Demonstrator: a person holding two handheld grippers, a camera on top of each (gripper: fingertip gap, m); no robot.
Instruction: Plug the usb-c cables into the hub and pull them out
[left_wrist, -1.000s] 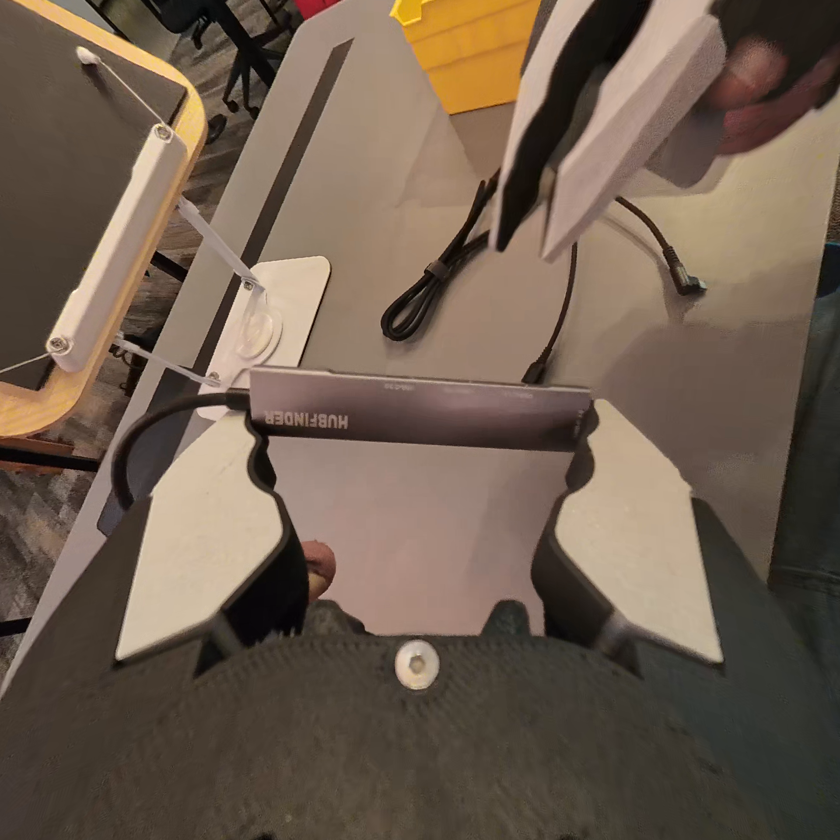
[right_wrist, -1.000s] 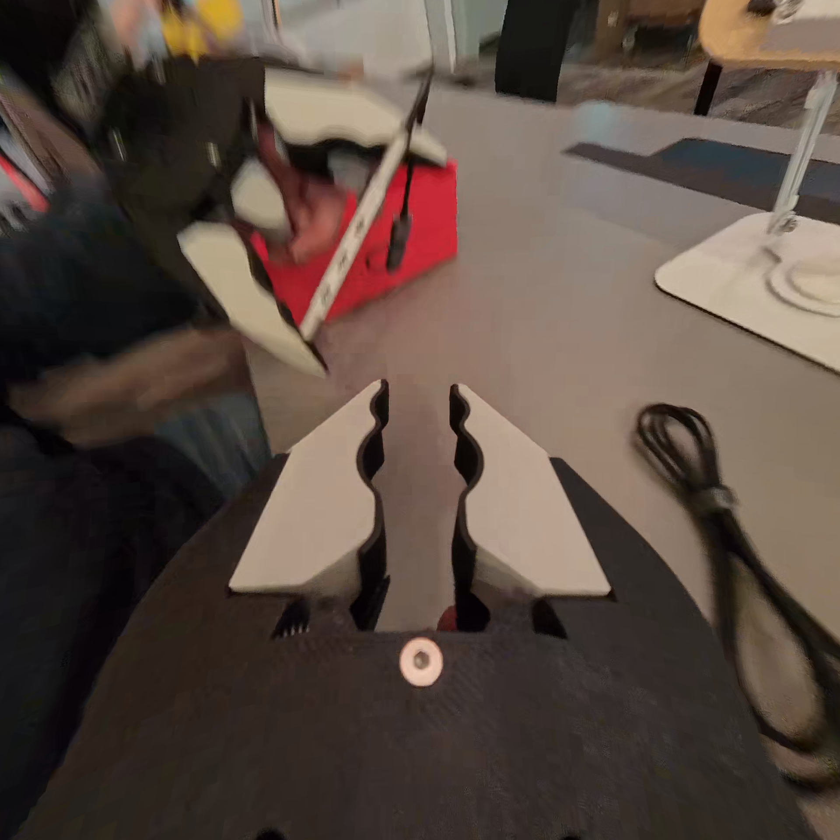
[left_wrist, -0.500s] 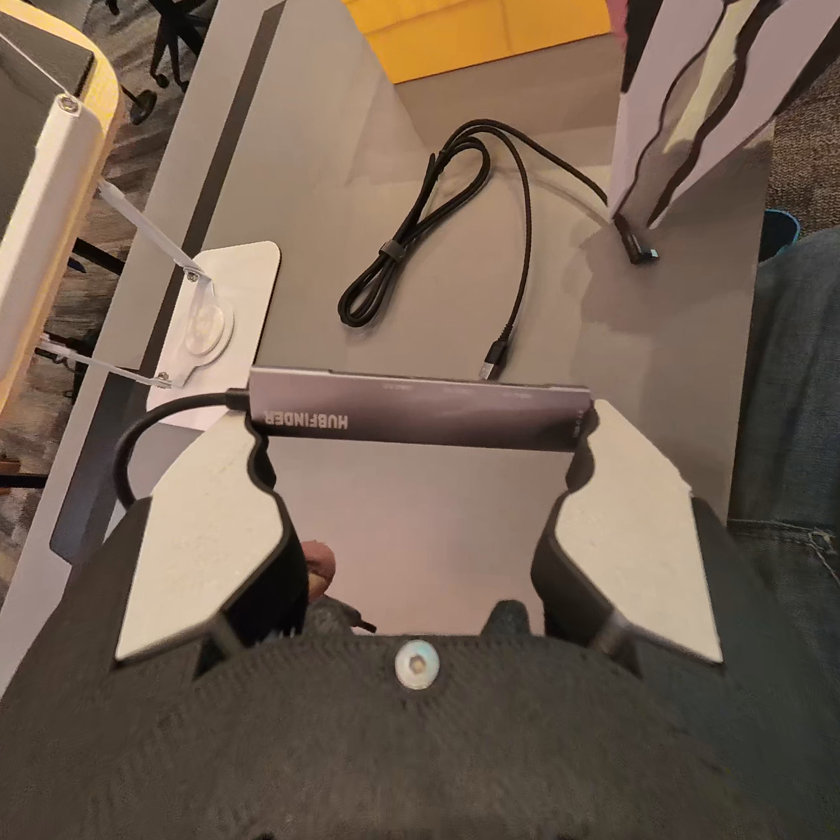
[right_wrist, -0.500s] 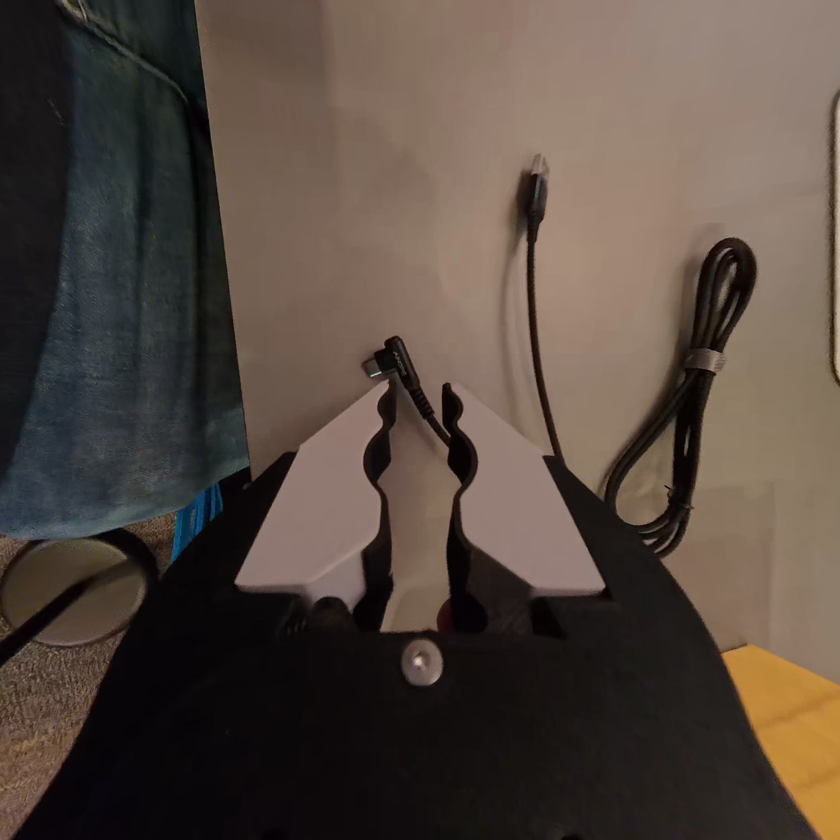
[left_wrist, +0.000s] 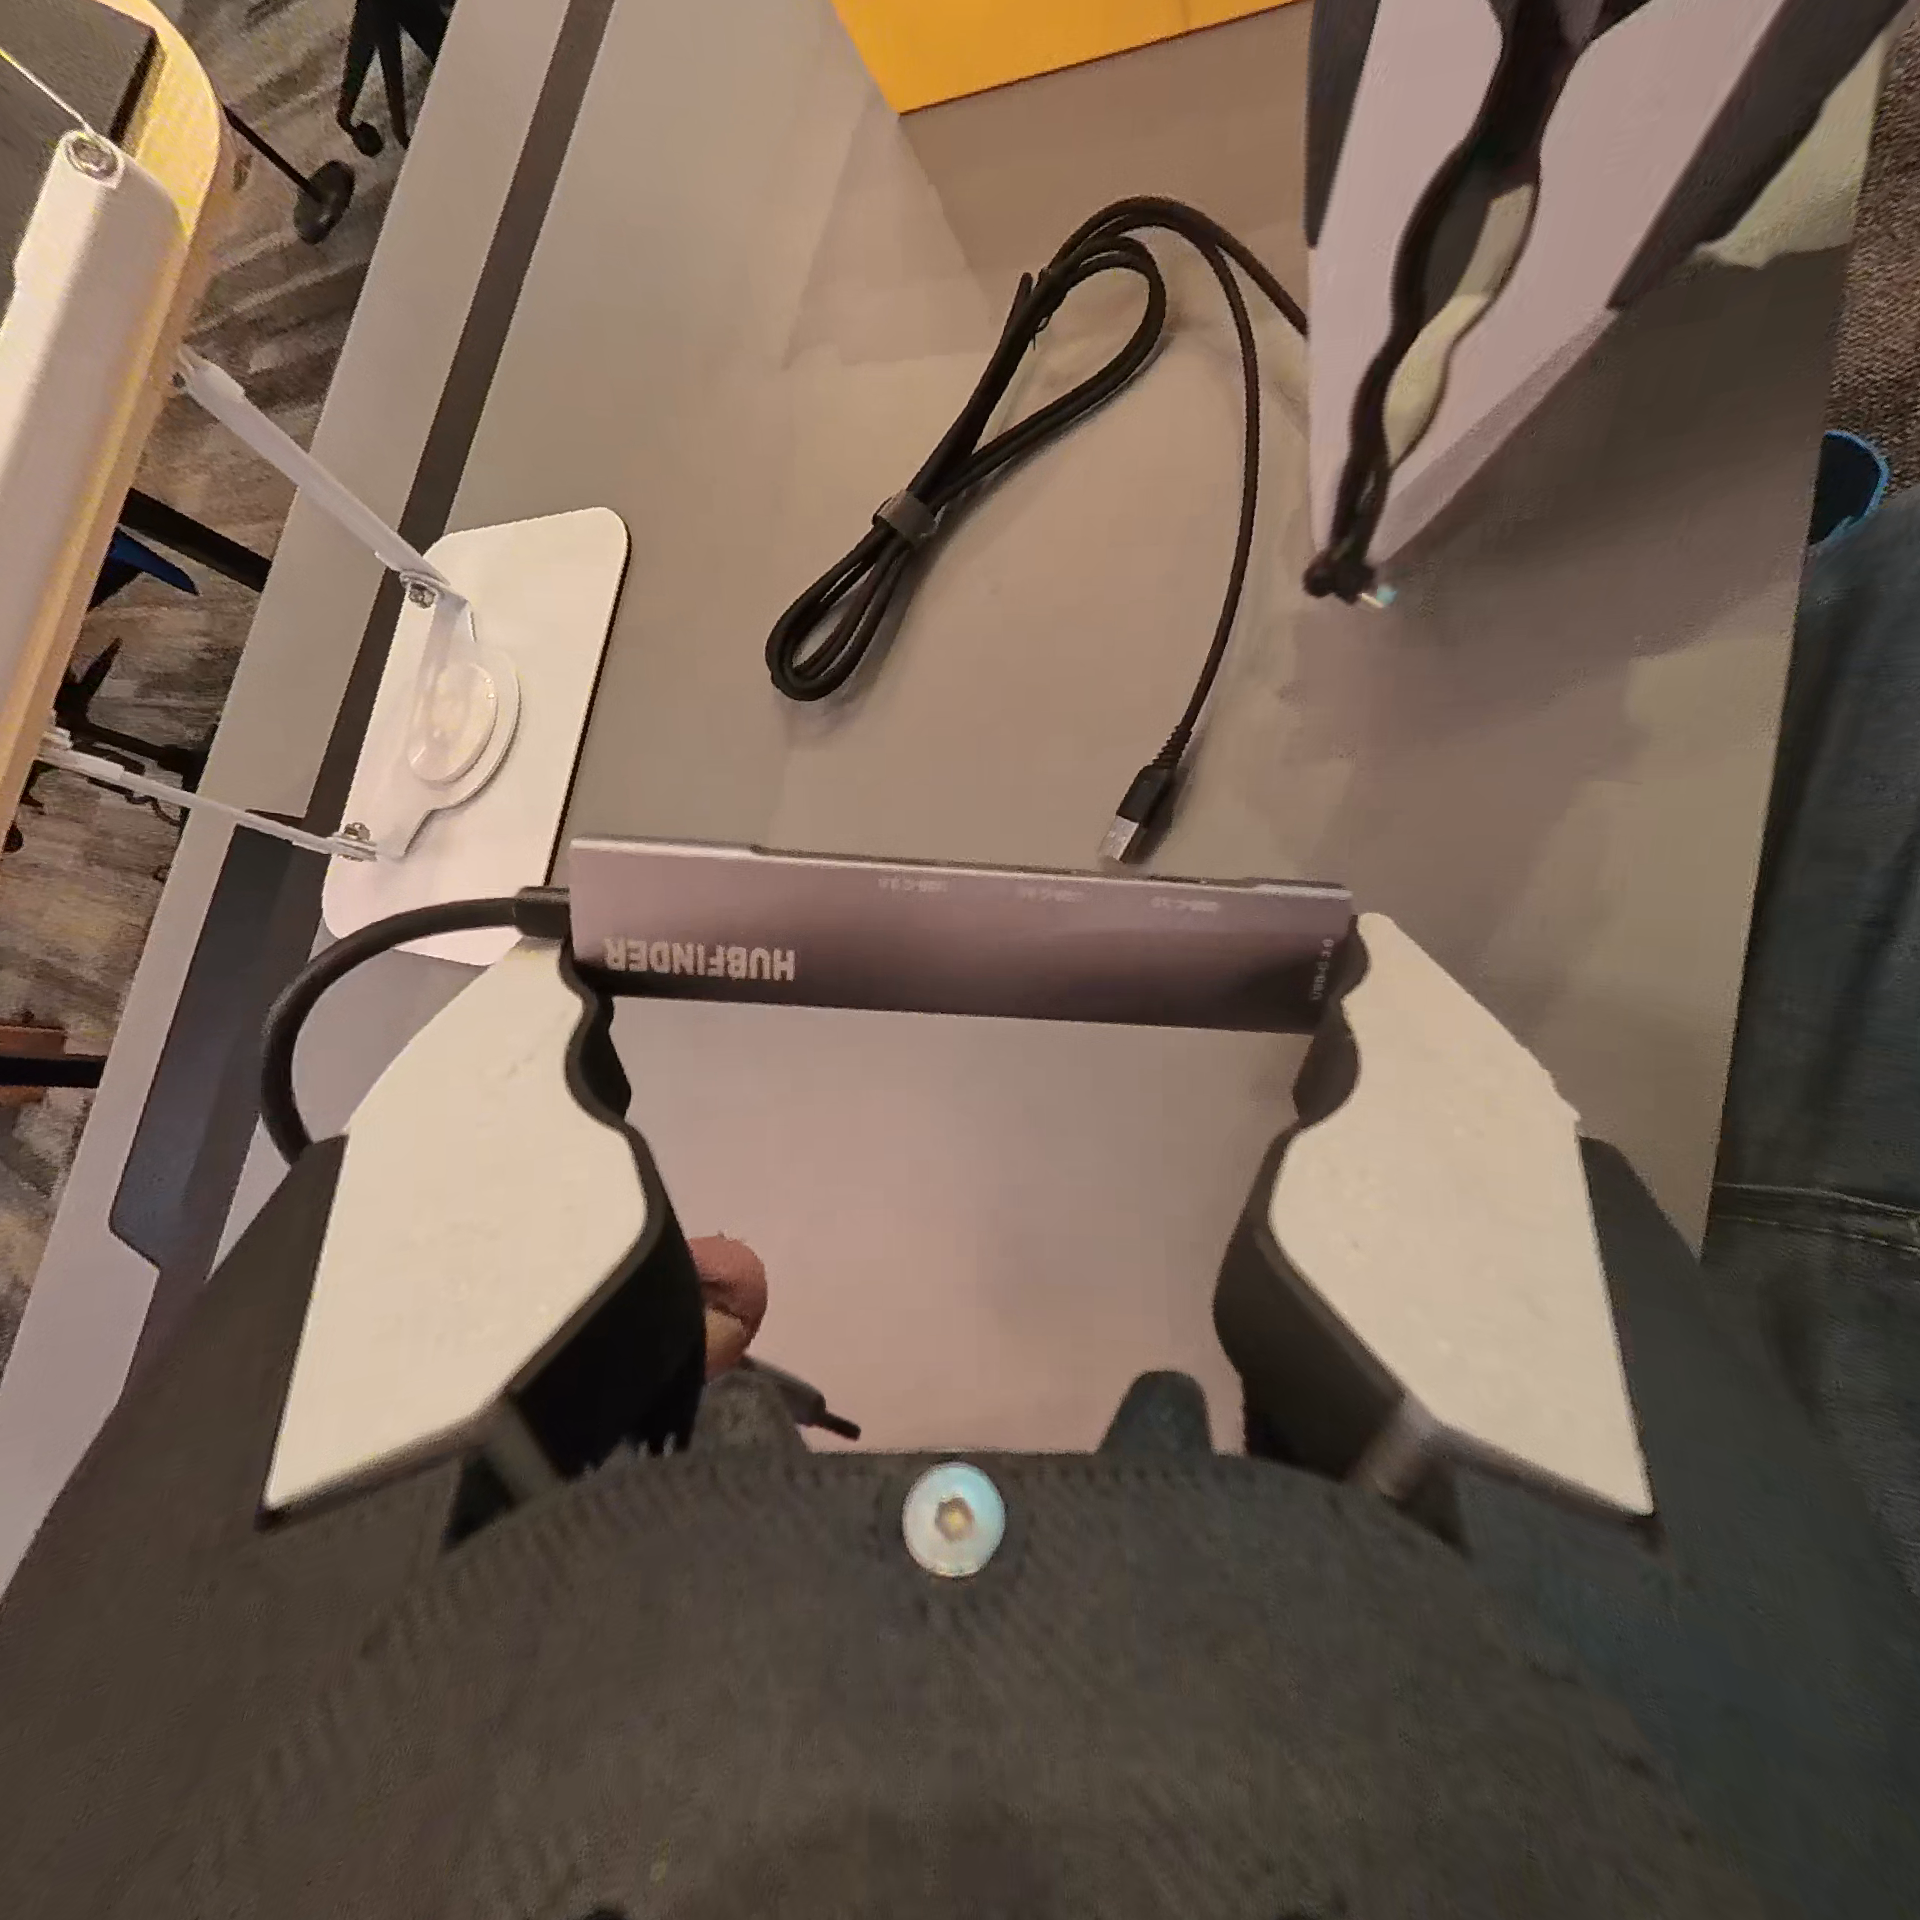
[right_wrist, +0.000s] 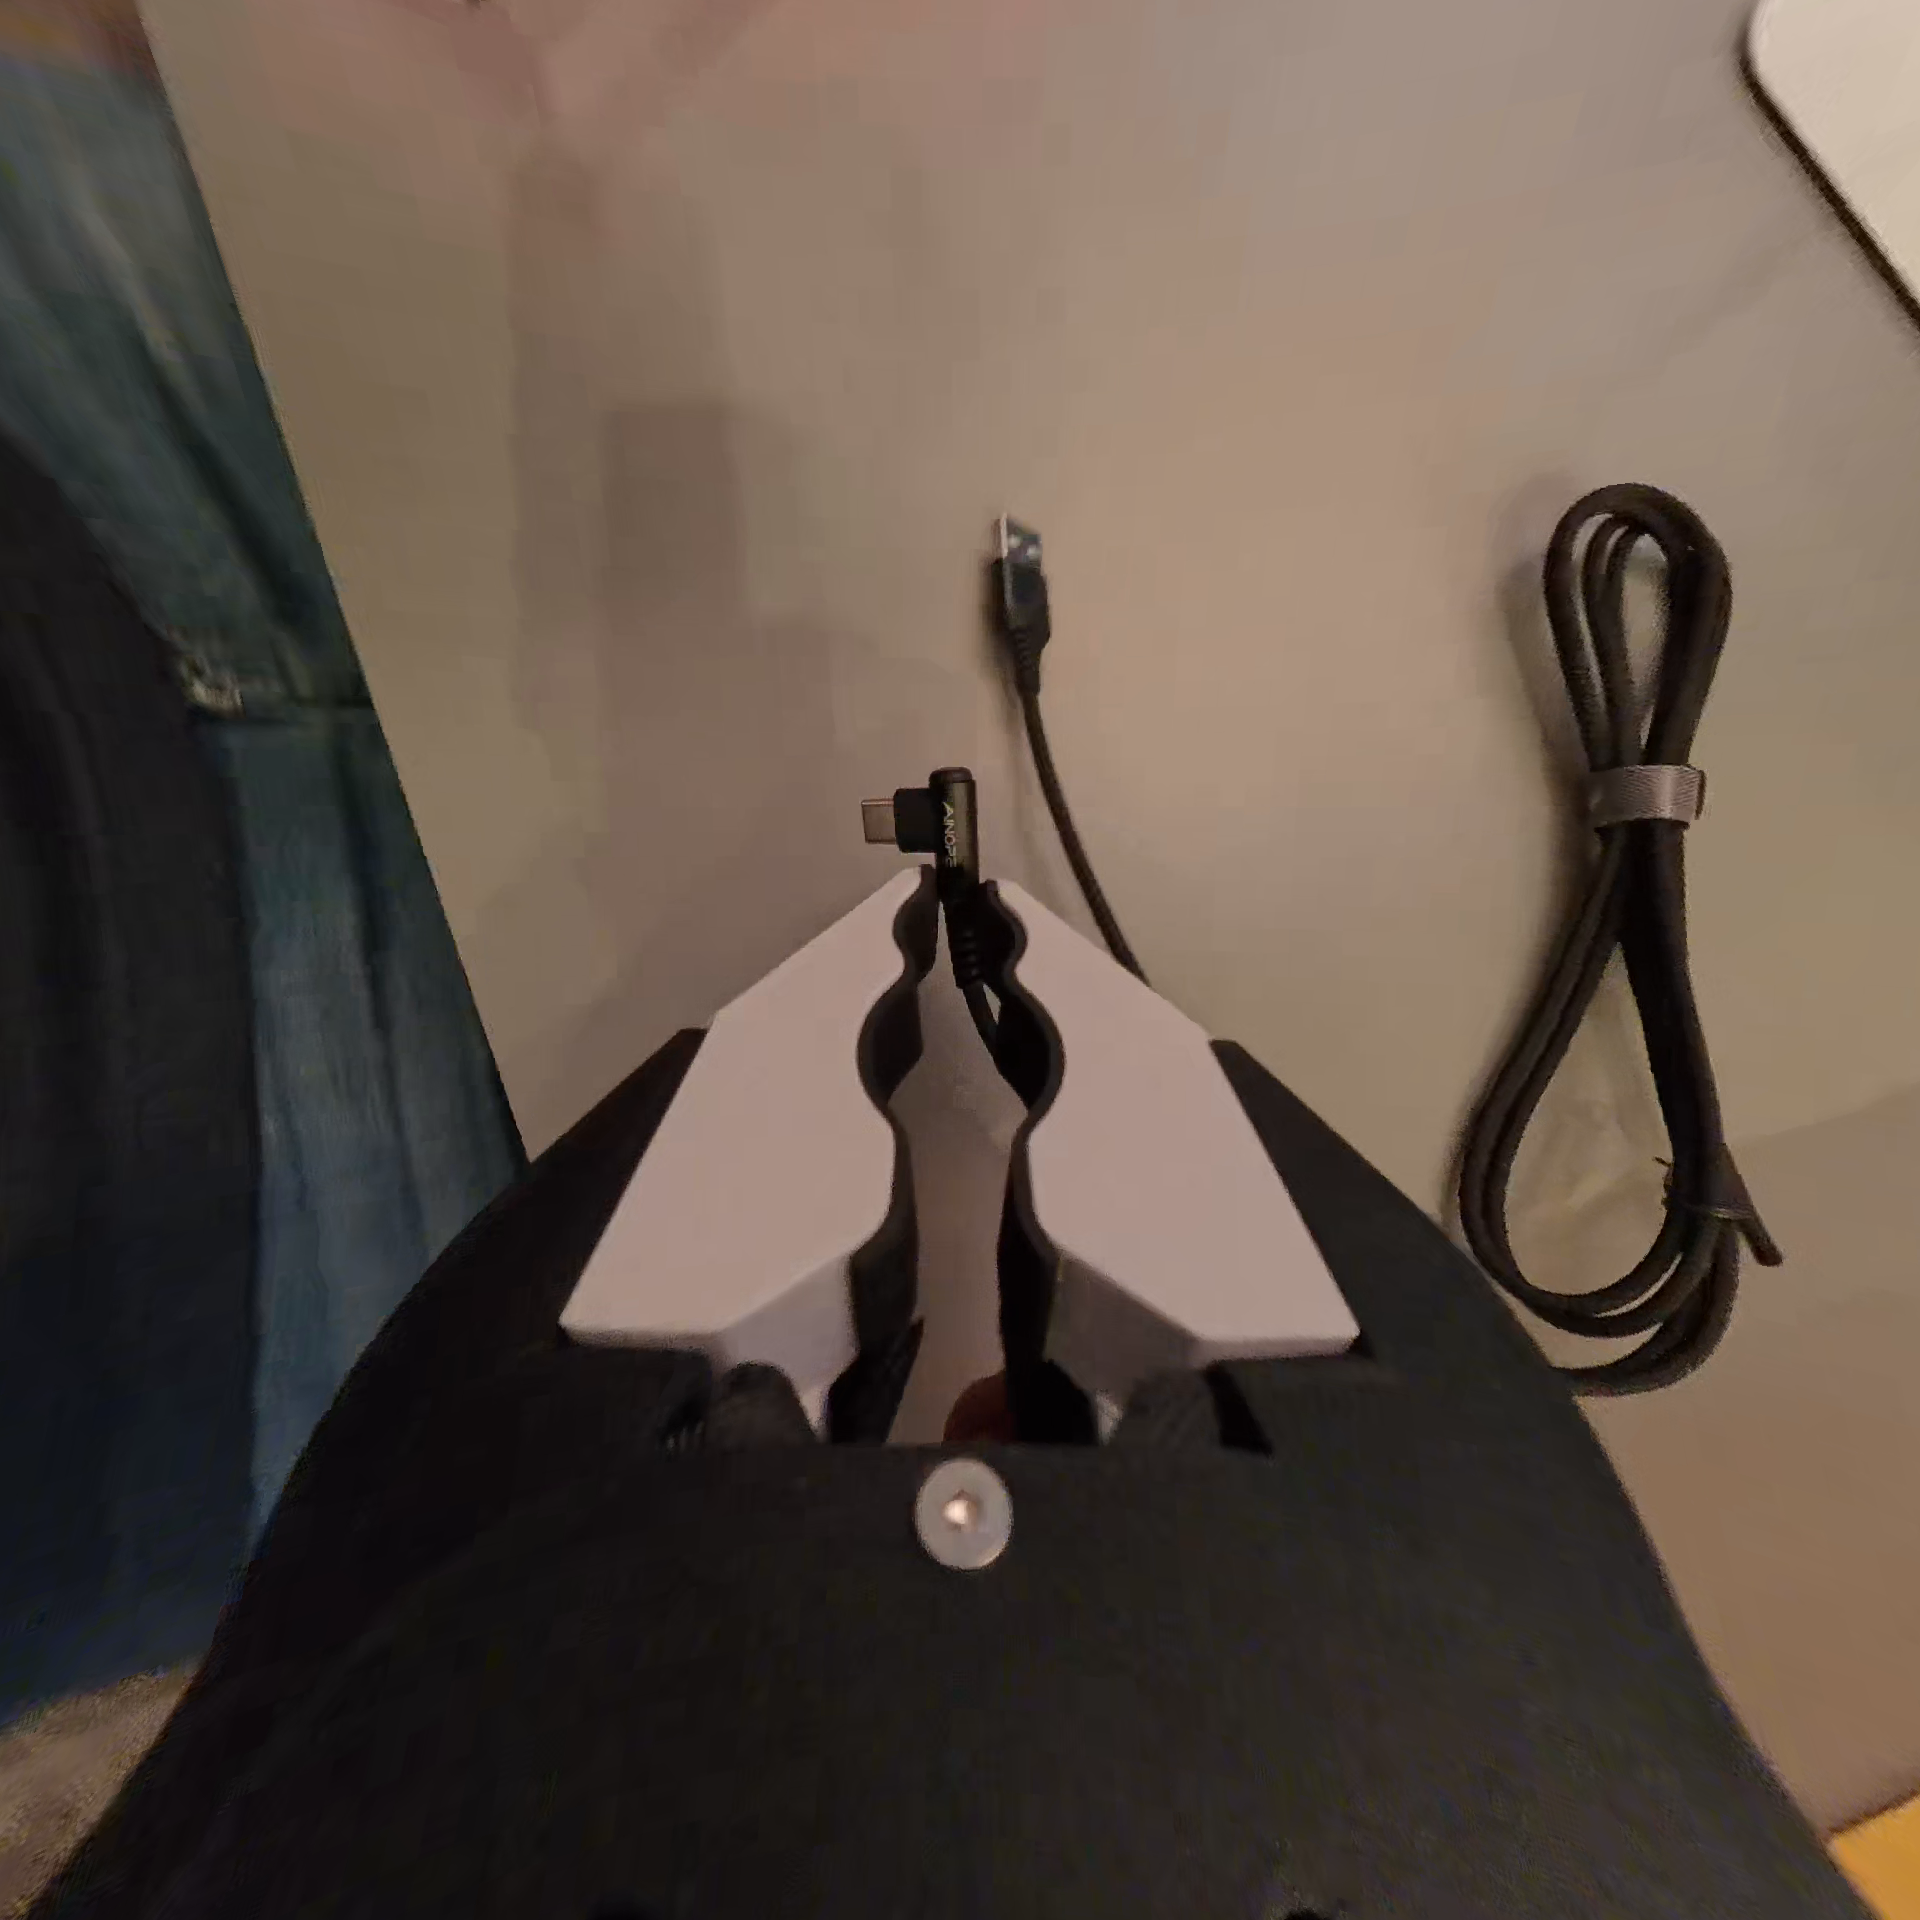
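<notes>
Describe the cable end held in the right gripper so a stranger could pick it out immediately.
Start at the grey table, where a black cable lies bundled with a grey strap. Left of the bundle, the right gripper is shut on the right-angle plug. Unlike the straight plug lying loose beyond it, its metal tip bends sideways.

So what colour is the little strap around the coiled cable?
Grey, on the black coiled cable; the strap shows best in the right wrist view.

Both wrist views downward — shared cable (left_wrist: 977, 416)
</notes>
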